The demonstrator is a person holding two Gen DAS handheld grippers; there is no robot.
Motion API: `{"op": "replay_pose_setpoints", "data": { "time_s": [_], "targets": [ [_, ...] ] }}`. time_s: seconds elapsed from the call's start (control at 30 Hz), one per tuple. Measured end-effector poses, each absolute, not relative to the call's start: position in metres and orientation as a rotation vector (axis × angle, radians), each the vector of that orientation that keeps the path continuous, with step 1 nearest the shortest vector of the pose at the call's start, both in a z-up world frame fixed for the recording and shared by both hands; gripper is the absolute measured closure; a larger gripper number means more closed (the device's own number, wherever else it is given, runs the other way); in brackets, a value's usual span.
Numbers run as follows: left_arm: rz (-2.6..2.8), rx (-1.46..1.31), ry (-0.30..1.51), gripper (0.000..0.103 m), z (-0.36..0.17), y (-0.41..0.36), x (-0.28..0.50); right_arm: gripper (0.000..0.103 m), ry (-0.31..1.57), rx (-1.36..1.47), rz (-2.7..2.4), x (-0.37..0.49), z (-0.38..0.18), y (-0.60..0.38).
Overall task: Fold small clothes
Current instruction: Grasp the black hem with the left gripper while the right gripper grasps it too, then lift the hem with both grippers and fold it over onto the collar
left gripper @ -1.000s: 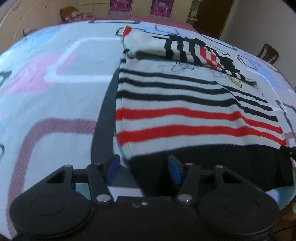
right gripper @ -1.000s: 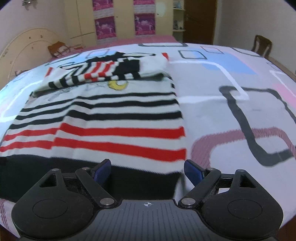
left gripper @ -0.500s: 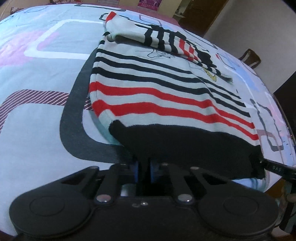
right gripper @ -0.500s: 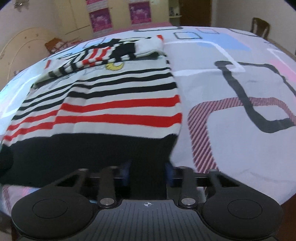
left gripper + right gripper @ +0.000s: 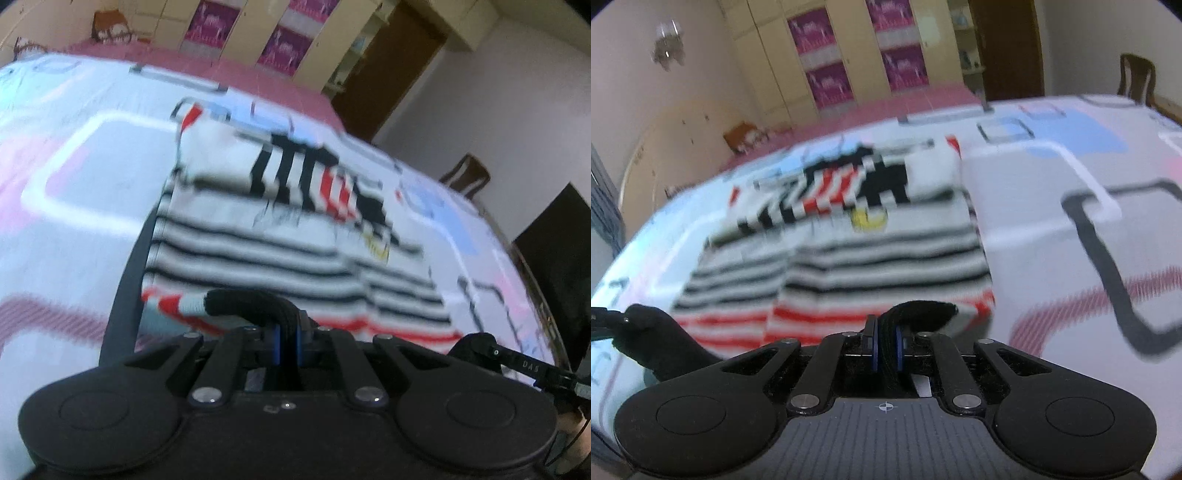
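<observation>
Bedroom: cream wardrobe (image 5: 849, 62) with magenta posters at the back, dark door (image 5: 388, 70) next to it, wooden chair (image 5: 1137, 79) off to the right. Surface is a bed with a pale bedsheet (image 5: 74, 206) printed with rounded rectangles in pink, blue, grey and maroon hatching.

Striped sweater (image 5: 258, 236) lies on the bedsheet straight ahead of both sets of jaws: white with black stripes, red stripes nearer the jaws, black hem band (image 5: 255, 301) at the near edge. Sleeves are folded across the far end of the body; a small yellow motif (image 5: 868, 218) sits just below them.

Left gripper (image 5: 288, 345): jaws pressed together, pinching the black hem band near the sweater's left corner. The hem curls up and out of the jaws and is lifted off the bedsheet.

Right gripper (image 5: 885, 349): jaws pressed together on the hem band near the sweater's right corner, black fabric bunched between the blue pads (image 5: 874, 347), also lifted.

Each gripper shows at the edge of the other's view, with the hem spanning between them. Both frames are motion-blurred, so stripe detail is soft.
</observation>
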State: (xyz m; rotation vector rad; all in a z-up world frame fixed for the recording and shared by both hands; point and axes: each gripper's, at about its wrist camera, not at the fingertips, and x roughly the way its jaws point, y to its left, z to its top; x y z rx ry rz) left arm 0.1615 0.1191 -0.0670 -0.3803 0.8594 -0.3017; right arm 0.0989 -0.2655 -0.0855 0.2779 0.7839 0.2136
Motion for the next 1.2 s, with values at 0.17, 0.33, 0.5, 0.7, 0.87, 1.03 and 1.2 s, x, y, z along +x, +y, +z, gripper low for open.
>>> {"op": "replay_pose_setpoints", "data": {
  "time_s": [0.17, 0.33, 0.5, 0.7, 0.87, 1.03, 1.2],
  "targets": [
    [-0.274, -0.377, 0.796, 0.096, -0.053, 0.114, 0.209, 0.095, 0.705, 0.304, 0.229, 0.151, -0.07, -0.273],
    [-0.244, -0.378, 0.745, 0.096, -0.046, 0.109, 0.262, 0.095, 0.661, 0.294, 0.24, 0.212, -0.063, -0.277],
    [-0.214, -0.373, 0.722, 0.096, -0.045, 0.104, 0.315, 0.095, 0.645, 0.294, 0.257, 0.274, -0.063, -0.276],
    [-0.167, -0.373, 0.738, 0.096, -0.056, 0.099, 0.376, 0.095, 0.666, 0.33, 0.251, 0.345, -0.076, -0.282],
    [-0.117, -0.375, 0.786, 0.096, -0.079, 0.095, 0.418, 0.095, 0.723, 0.371, 0.224, 0.398, -0.1, -0.286],
    [-0.083, -0.363, 0.838, 0.096, -0.1, 0.093, 0.445, 0.095, 0.759, 0.392, 0.194, 0.434, -0.121, -0.289],
    [-0.03, -0.386, 0.883, 0.088, -0.117, 0.101, 0.468, 0.095, 0.767, 0.386, 0.161, 0.452, -0.136, -0.291]
  ]
}}
